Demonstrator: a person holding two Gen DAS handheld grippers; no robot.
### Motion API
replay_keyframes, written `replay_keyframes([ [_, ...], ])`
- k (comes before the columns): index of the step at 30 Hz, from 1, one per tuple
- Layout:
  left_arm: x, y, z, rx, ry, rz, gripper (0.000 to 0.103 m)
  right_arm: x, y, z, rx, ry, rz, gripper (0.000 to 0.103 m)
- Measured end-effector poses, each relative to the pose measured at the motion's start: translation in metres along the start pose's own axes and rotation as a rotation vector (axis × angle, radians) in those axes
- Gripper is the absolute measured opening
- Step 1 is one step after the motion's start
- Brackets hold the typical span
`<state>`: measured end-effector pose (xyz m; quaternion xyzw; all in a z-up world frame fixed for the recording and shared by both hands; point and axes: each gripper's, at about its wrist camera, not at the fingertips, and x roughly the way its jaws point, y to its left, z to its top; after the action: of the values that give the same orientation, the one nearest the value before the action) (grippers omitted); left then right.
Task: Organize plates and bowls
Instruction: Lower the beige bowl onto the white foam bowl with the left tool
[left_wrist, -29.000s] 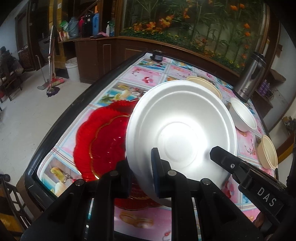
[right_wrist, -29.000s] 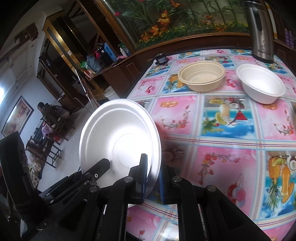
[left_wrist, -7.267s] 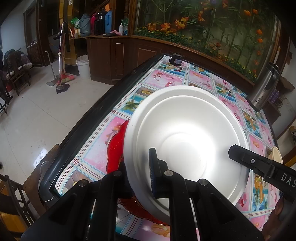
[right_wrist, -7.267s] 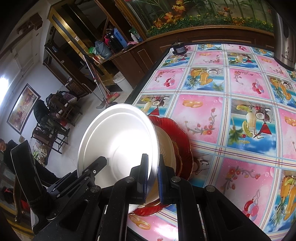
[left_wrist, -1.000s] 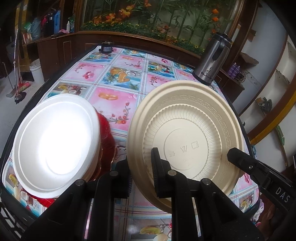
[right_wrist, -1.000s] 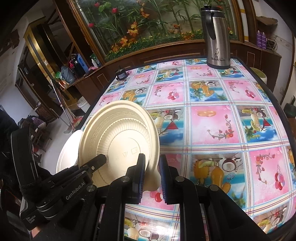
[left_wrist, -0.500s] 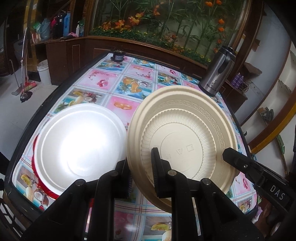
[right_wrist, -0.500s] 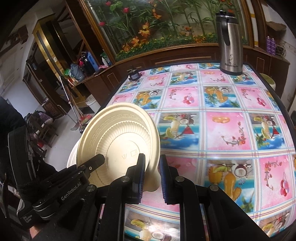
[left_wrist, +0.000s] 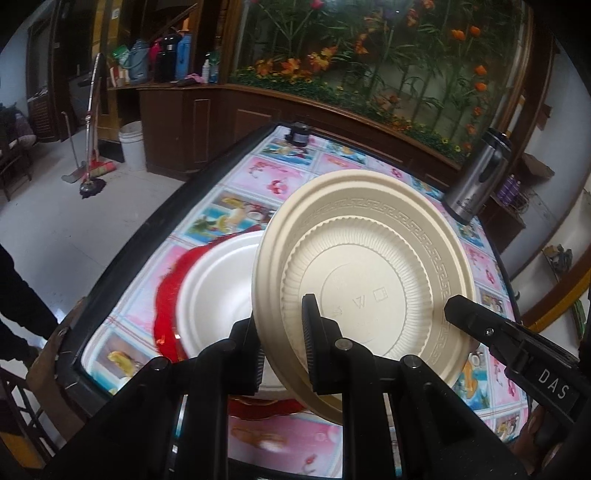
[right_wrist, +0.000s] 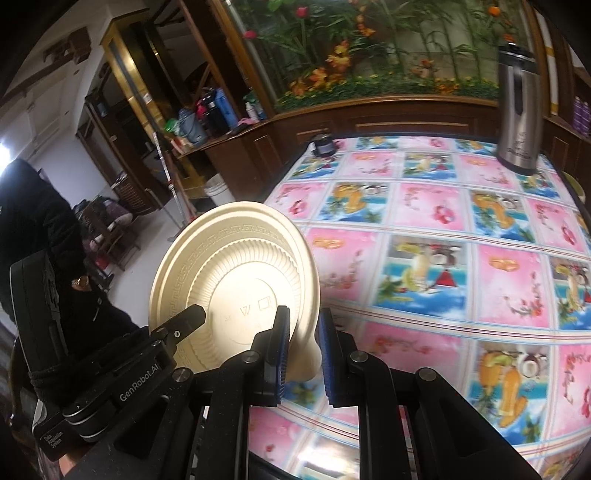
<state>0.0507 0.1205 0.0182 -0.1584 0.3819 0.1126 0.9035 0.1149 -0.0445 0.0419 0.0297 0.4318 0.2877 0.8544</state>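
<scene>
A: Where's the cream plate (left_wrist: 364, 280)?

B: Clamped at its rim by both the left gripper (left_wrist: 282, 347) and right gripper (right_wrist: 301, 354), tilted above the white bowl (left_wrist: 218, 291) (at nine o'clock, stacked on red plates (left_wrist: 168, 291)).

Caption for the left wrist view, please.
Both grippers, left gripper nearest, hold a beige plate by its rim above the white plate stacked on red plates.

A steel thermos (right_wrist: 519, 114) is seen upright at the table's far edge, on a pink fruit-patterned tablecloth (right_wrist: 443, 236). A small dark object (left_wrist: 298, 133) is placed at the far corner. A white bucket (left_wrist: 133, 142) and a mop (left_wrist: 90, 177) are seen on the floor beside wooden cabinets (left_wrist: 192, 133).
</scene>
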Motion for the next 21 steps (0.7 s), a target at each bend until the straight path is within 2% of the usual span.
replay_keyframes([
  [11, 0.020, 0.037, 0.001, -0.049, 0.043, 0.068, 0.016, 0.047, 0.027, 0.003, -0.020, 0.085, 0.059, 0.015],
  [17, 0.029, 0.055, 0.005, -0.083, 0.084, 0.060, 0.016, 0.066, 0.040, 0.007, -0.051, 0.134, 0.052, 0.015],
  [21, 0.035, 0.071, 0.009, -0.140, 0.139, -0.001, 0.016, 0.069, 0.053, 0.014, -0.085, 0.158, 0.029, 0.015],
])
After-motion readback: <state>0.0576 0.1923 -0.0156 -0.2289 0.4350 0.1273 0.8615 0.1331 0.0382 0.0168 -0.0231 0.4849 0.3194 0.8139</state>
